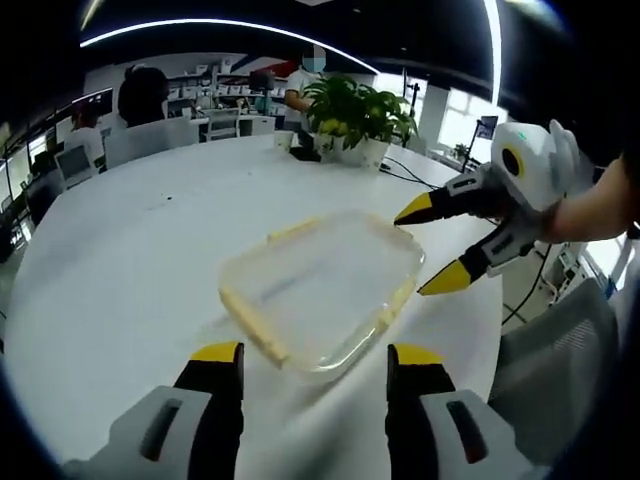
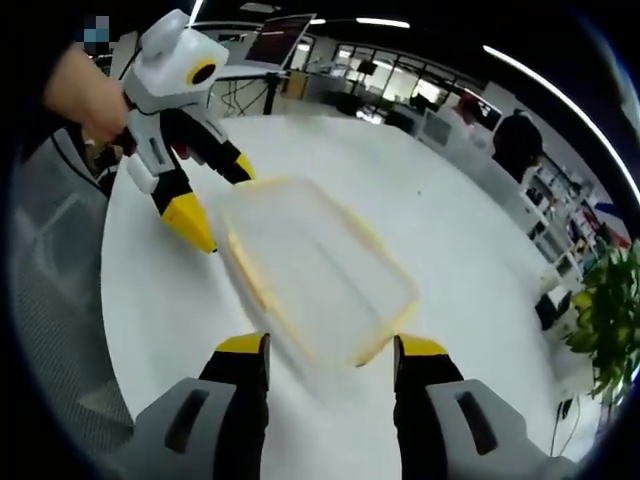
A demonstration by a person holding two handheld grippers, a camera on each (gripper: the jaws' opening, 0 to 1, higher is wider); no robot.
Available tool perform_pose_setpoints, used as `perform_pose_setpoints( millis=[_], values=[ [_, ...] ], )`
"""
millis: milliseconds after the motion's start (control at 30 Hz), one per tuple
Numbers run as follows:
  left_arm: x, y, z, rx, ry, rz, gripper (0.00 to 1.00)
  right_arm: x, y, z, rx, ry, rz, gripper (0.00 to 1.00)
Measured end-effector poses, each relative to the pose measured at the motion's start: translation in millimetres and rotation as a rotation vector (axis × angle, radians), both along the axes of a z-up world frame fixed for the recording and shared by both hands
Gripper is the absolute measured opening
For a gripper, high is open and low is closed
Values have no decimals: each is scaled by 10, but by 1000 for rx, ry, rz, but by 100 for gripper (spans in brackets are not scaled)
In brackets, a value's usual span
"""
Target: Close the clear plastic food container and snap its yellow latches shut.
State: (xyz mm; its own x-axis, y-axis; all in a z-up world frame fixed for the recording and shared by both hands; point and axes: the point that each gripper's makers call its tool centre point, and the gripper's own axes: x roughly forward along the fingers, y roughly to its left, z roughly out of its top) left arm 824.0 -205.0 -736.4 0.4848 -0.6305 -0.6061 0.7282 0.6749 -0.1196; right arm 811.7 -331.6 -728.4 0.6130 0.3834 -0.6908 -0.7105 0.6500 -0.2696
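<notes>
A: Left gripper [image 1: 315, 362] – jaws apart, nothing held, just short of the container [image 1: 322, 287] mid white table [image 1: 120, 260]. Long axis runs from left gripper's side toward right gripper [image 1: 433, 248], also spread, empty, at far corner.

B: Latches look unsnapped, tho blurry. Press lid flat 1st, then push each yellow latch [image 2: 248, 272] down squarely, opposite sides together.

White round table [image 1: 120, 260]; clear container [image 1: 320, 285] flat on it, potted plant [image 1: 360, 115] far edge.
</notes>
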Motion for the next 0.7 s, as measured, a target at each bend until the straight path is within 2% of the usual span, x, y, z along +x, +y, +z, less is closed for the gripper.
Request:
perform_pose_setpoints(
  millis=[400, 567, 700],
  values=[
    [43, -5, -71, 22, -11, 7, 49, 78, -13, -219, 36, 59, -38, 46],
    [56, -35, -56, 26, -30, -2, 47, 77, -21, -243, 29, 67, -30, 46],
    [53, -46, -76, 27, -23, -2, 47, 62, 3, -260, 37, 71, -24, 44]
  ],
)
